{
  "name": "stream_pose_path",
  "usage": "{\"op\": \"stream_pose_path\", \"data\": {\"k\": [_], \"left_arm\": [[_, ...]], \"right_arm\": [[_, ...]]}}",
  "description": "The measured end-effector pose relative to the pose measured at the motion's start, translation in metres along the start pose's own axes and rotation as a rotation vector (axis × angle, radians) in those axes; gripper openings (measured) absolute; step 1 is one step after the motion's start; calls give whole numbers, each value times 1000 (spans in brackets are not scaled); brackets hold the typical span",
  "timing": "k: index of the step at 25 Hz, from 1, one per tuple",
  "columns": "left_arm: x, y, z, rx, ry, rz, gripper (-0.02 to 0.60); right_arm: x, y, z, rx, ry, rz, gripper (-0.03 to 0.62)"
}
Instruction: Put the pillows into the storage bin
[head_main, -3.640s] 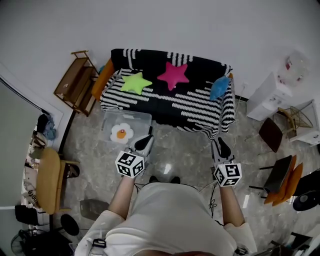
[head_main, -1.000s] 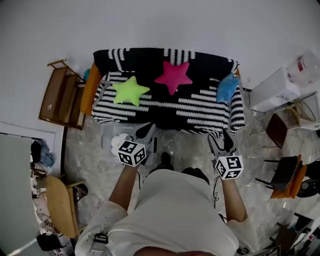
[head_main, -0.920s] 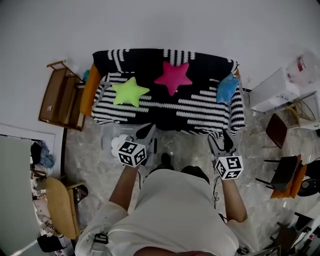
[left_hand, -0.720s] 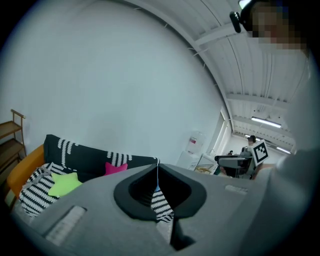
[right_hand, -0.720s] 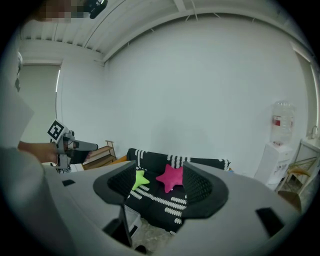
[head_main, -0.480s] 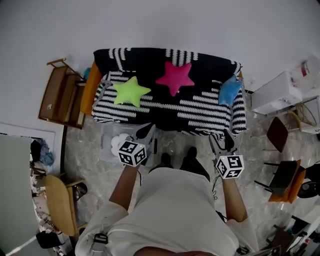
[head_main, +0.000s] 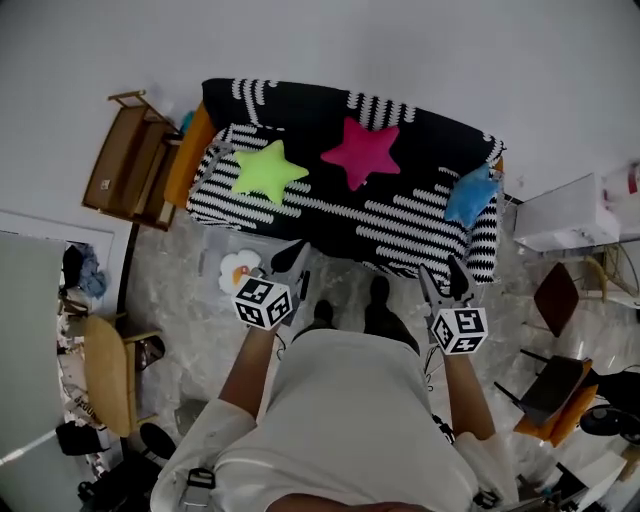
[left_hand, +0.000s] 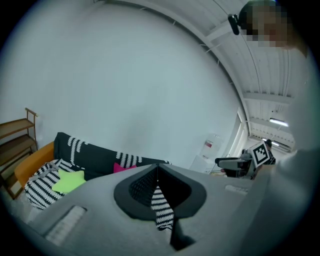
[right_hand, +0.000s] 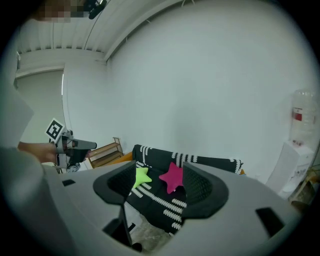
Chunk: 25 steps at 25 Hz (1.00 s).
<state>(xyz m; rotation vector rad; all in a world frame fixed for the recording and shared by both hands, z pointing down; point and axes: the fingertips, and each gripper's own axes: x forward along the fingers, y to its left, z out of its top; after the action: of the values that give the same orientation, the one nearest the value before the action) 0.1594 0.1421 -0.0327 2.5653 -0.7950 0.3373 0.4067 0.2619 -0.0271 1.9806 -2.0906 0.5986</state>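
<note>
Two empty grippers face the striped sofa (head_main: 330, 210).
Left gripper (head_main: 291, 258) jaws together, right gripper (head_main: 446, 274) jaws wide; green star pillow (head_main: 266, 170) and pink star pillow (head_main: 361, 152) upper centre, storage bin (head_main: 212, 256) centre-left.

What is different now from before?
The person stepped closer to the sofa. Nothing was picked up: green star, pink star and blue pillow lie there as before. Left gripper shut, right gripper open, both empty.
</note>
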Motion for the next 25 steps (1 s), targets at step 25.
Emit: {"op": "stream_pose_path", "data": {"k": [25], "left_arm": [[193,-66,-24,-18,164,-41,18]], "right_arm": [[92,-193,-40,140,163,2,288]]}}
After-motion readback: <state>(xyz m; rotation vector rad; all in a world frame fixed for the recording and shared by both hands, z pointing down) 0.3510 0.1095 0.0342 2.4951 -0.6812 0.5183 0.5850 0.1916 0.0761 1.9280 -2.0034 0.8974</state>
